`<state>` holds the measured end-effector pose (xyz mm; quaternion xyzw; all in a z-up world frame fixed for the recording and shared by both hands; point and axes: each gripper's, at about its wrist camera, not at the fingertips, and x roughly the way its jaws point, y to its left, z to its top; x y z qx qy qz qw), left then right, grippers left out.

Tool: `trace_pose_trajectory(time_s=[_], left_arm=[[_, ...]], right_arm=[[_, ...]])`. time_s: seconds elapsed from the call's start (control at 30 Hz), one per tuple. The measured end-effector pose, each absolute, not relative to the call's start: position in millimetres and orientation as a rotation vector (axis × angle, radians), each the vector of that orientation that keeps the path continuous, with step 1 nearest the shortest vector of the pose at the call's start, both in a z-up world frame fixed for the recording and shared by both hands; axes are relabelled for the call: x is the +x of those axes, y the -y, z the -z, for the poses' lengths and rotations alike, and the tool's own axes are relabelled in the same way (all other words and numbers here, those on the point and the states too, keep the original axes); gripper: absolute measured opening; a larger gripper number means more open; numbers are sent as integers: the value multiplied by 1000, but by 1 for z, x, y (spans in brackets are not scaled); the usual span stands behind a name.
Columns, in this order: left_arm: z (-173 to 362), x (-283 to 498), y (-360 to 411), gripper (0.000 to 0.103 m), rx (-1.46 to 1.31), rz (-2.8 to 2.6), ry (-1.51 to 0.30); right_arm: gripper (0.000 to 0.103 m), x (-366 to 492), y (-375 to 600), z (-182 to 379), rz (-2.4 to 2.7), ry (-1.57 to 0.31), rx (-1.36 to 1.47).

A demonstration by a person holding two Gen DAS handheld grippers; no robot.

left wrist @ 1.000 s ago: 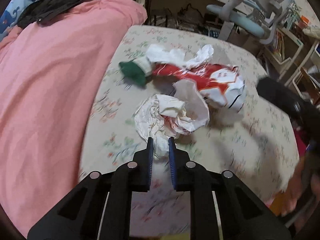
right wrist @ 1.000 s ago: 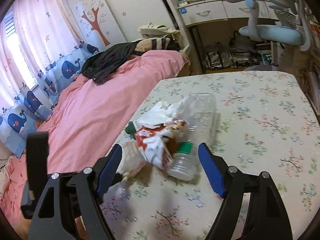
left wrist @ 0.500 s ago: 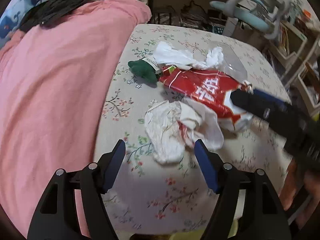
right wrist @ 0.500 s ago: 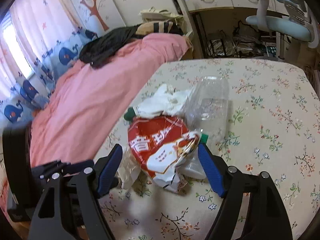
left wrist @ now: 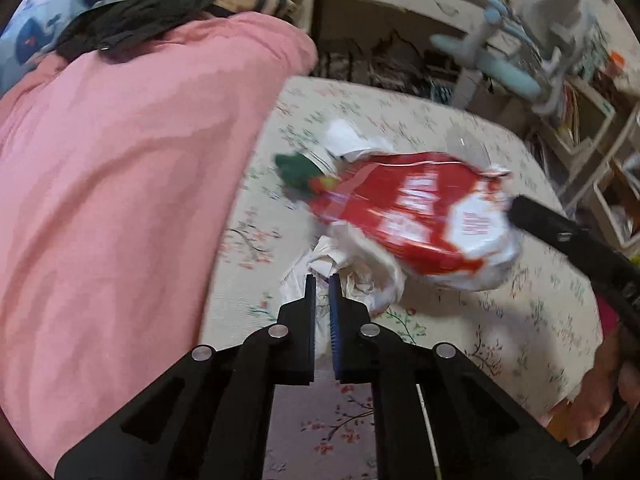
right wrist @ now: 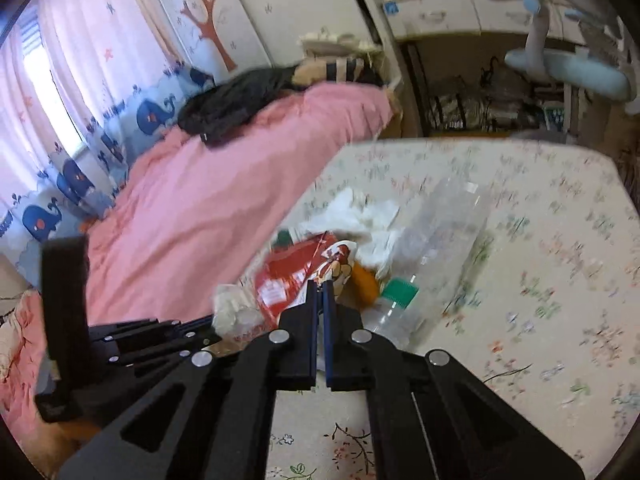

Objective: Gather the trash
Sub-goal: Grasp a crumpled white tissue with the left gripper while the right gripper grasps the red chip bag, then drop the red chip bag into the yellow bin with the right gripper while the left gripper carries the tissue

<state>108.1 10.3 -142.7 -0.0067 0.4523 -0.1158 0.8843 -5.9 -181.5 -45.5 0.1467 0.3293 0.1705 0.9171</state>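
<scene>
Bedroom w/ whale-print curtains; a bed carries a pink blanket (left wrist: 120, 184) beside a bare floral mattress (right wrist: 560, 248), where the trash lies in one loose heap. We see two grasps already made. The left gripper (left wrist: 322, 284) is closed on the crumpled white plastic bag (left wrist: 360, 276), film pinched between its blue pads. The right gripper (right wrist: 321, 288) is closed on the near edge of the red snack bag (left wrist: 400, 216); in the left view that bag looks lifted & motion-blurred, its white end at the right gripper's tip. Not yet collected, as far as we can judge: the clear plastic bottle (right wrist: 440, 248) w/ green cap (right wrist: 400, 290), lying on its side just beside the red bag; the white tissue wads (right wrist: 360, 216) behind it; a dark green scrap (left wrist: 296, 170) at the heap's far-left edge. No bin or sack shows in either view, so we read the task as early: two items gripped, none deposited, approx. three left on the mattress.
</scene>
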Motion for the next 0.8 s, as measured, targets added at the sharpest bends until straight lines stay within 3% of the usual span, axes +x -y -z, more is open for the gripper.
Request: trace_pose_trajectory(time_s=[0.33,0.63,0.67,0.7,0.73,0.77,0.8], left_arm=[[123,91,-25,6,-73,249,-886],[137,87,-21,6,-57,244,-953],[137,87,-20,6,-57,244,-953],[137,87,-21,6,-59,244,-951],[137,87,-21,6,-63,244,-950],[137,87,-21,6,-66,243,-951],[138,88,-21,6,-68,242,-957]], right_arm=[[2,-43,223,18,-305,-579,347],[4,-37,246,65,-245,-815,291],[8,-35,247,69,-259,-836,311],[31,-32,247,77,-273,-859,342],[65,-32,247,80,-266,-857,355],[75,-31,244,83,-254,-849,359],[77,-30,242,86,-257,-854,358]])
